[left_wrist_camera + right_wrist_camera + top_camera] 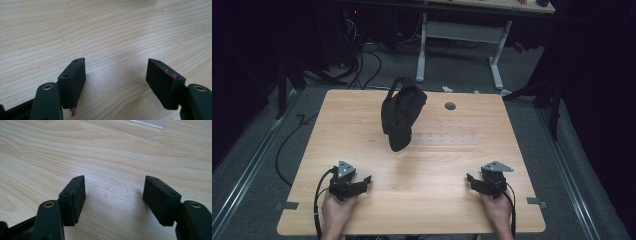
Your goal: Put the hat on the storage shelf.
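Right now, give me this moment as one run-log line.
left gripper: open, empty | right gripper: open, empty | black bag: mid-table, untouched

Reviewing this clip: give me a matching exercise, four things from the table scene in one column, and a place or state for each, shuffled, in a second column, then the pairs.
Things:
1. black bag
2. left claw
3. right claw
4. round grommet hole

Places or states:
A. in the tabletop near the far edge, right of the bag
B. open and holding nothing, near the front right corner
C. lying on the far middle of the table, apart from both claws
D. open and holding nothing, near the front left corner

Pairs: 1-C, 2-D, 3-B, 4-A
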`<action>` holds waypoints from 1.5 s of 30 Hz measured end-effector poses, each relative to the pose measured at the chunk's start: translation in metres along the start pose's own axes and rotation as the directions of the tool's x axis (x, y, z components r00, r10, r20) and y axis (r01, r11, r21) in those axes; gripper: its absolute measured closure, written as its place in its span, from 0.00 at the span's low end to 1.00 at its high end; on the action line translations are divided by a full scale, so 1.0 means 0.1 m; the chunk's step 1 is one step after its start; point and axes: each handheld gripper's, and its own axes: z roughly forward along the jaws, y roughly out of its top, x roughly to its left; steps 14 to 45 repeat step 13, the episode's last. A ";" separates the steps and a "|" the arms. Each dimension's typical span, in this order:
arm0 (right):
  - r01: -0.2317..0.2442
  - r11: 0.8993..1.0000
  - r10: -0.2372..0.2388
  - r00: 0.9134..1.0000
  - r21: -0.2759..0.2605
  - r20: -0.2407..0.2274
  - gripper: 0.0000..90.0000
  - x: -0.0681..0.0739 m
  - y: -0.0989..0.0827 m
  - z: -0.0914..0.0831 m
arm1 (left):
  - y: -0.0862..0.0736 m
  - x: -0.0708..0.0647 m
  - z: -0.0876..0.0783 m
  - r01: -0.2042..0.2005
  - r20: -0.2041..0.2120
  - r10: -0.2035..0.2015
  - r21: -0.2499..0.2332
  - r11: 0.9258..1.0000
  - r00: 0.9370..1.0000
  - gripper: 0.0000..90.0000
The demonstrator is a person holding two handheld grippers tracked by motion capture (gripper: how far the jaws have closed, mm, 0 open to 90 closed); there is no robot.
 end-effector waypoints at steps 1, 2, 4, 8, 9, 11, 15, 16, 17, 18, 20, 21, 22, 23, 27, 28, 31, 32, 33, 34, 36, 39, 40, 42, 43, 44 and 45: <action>0.001 1.000 -0.001 1.000 0.000 0.000 0.39 0.00 0.00 0.00 | 0.00 -0.02 0.00 -0.011 -0.009 0.011 0.004 1.000 1.000 0.35; -0.001 1.000 0.001 1.000 0.000 0.000 0.39 0.00 0.00 0.00 | 0.00 -0.04 0.01 -0.027 -0.019 0.027 0.010 1.000 0.999 0.34; 0.000 1.000 0.000 1.000 0.000 0.000 0.39 0.00 0.00 0.00 | 0.00 -0.03 0.01 -0.022 -0.015 0.023 0.009 1.000 1.000 0.33; -0.001 1.000 0.001 1.000 0.000 0.000 0.39 0.00 0.00 0.00 | 0.00 -0.04 0.01 -0.023 -0.015 0.023 0.010 1.000 1.000 0.33; -0.004 1.000 0.004 1.000 0.001 0.000 0.39 0.00 0.00 0.00 | 0.00 -0.04 0.01 -0.023 -0.015 0.023 0.010 1.000 1.000 0.33; -0.003 1.000 0.003 1.000 0.000 0.000 0.39 0.00 0.00 0.00 | 0.01 -0.04 0.01 -0.022 -0.016 0.022 0.012 1.000 1.000 0.32; -0.001 1.000 0.001 1.000 0.000 -0.001 0.39 0.00 0.00 0.00 | 0.01 -0.05 0.01 -0.018 -0.020 0.018 0.011 1.000 1.000 0.31; -0.001 1.000 0.001 1.000 0.000 -0.001 0.39 0.00 0.00 0.00 | 0.01 -0.05 0.01 -0.018 -0.020 0.018 0.011 1.000 1.000 0.31; -0.001 1.000 0.001 1.000 0.000 -0.001 0.39 0.00 0.00 0.00 | 0.01 -0.05 0.01 -0.018 -0.020 0.018 0.011 1.000 1.000 0.31; -0.001 1.000 0.001 1.000 0.000 -0.001 0.39 0.00 0.00 0.00 | 0.01 -0.05 0.01 -0.018 -0.020 0.018 0.011 1.000 1.000 0.31; -0.001 1.000 0.001 1.000 0.000 -0.001 0.39 0.00 0.00 0.00 | 0.01 -0.05 0.01 -0.018 -0.020 0.018 0.011 1.000 1.000 0.31; -0.001 1.000 0.001 1.000 0.000 -0.001 0.39 0.00 0.00 0.00 | 0.01 -0.05 0.01 -0.018 -0.020 0.018 0.011 1.000 1.000 0.31; -0.001 1.000 0.001 1.000 0.000 -0.001 0.39 0.00 0.00 0.00 | 0.01 -0.05 0.01 -0.018 -0.020 0.018 0.011 1.000 1.000 0.31; -0.001 1.000 0.001 1.000 0.000 -0.001 0.39 0.00 0.00 0.00 | 0.01 -0.05 0.01 -0.018 -0.020 0.018 0.011 1.000 1.000 0.31; -0.001 1.000 0.001 1.000 0.000 -0.001 0.39 0.00 0.00 0.00 | 0.01 -0.05 0.01 -0.018 -0.020 0.018 0.011 1.000 1.000 0.31; -0.001 1.000 0.001 1.000 0.000 -0.001 0.39 0.00 0.00 0.00 | 0.01 -0.05 0.01 -0.018 -0.020 0.018 0.011 1.000 1.000 0.31; -0.001 1.000 0.001 1.000 0.000 -0.001 0.39 0.00 0.00 0.00 | 0.01 -0.05 0.01 -0.018 -0.020 0.018 0.011 1.000 1.000 0.31; -0.001 1.000 0.001 1.000 0.000 -0.001 0.39 0.00 0.00 0.00 | 0.01 -0.05 0.01 -0.018 -0.020 0.018 0.011 1.000 1.000 0.31; -0.001 1.000 0.001 1.000 0.000 -0.001 0.39 0.00 0.00 0.00 | 0.01 -0.05 0.01 -0.018 -0.020 0.018 0.011 1.000 1.000 0.31; -0.001 1.000 0.001 1.000 0.000 -0.001 0.39 0.00 0.00 0.00 | 0.01 -0.05 0.01 -0.018 -0.020 0.018 0.011 1.000 1.000 0.31; -0.001 1.000 0.001 1.000 0.000 -0.001 0.39 0.00 0.00 0.00 | 0.01 -0.05 0.01 -0.018 -0.020 0.018 0.011 1.000 1.000 0.31; -0.001 1.000 0.001 1.000 0.000 -0.001 0.39 0.00 0.00 0.00 | 0.01 -0.05 0.01 -0.018 -0.020 0.018 0.011 1.000 1.000 0.31; -0.001 1.000 0.001 1.000 0.000 -0.001 0.39 0.00 0.00 0.00 | 0.01 -0.05 0.01 -0.018 -0.020 0.018 0.011 1.000 1.000 0.31; -0.001 1.000 0.001 1.000 0.000 -0.001 0.39 0.00 0.00 0.00 | 0.01 -0.05 0.01 -0.018 -0.020 0.018 0.011 1.000 1.000 0.31; -0.001 1.000 0.001 1.000 0.000 -0.001 0.39 0.00 0.00 0.00 | 0.01 -0.05 0.01 -0.018 -0.020 0.018 0.011 1.000 1.000 0.31; -0.001 1.000 0.001 1.000 0.000 -0.001 0.39 0.00 0.00 0.00 | 0.01 -0.05 0.01 -0.018 -0.020 0.018 0.011 1.000 1.000 0.31; -0.001 1.000 0.001 1.000 0.000 -0.001 0.39 0.00 0.00 0.00 | 0.01 -0.05 0.01 -0.018 -0.020 0.018 0.011 1.000 1.000 0.31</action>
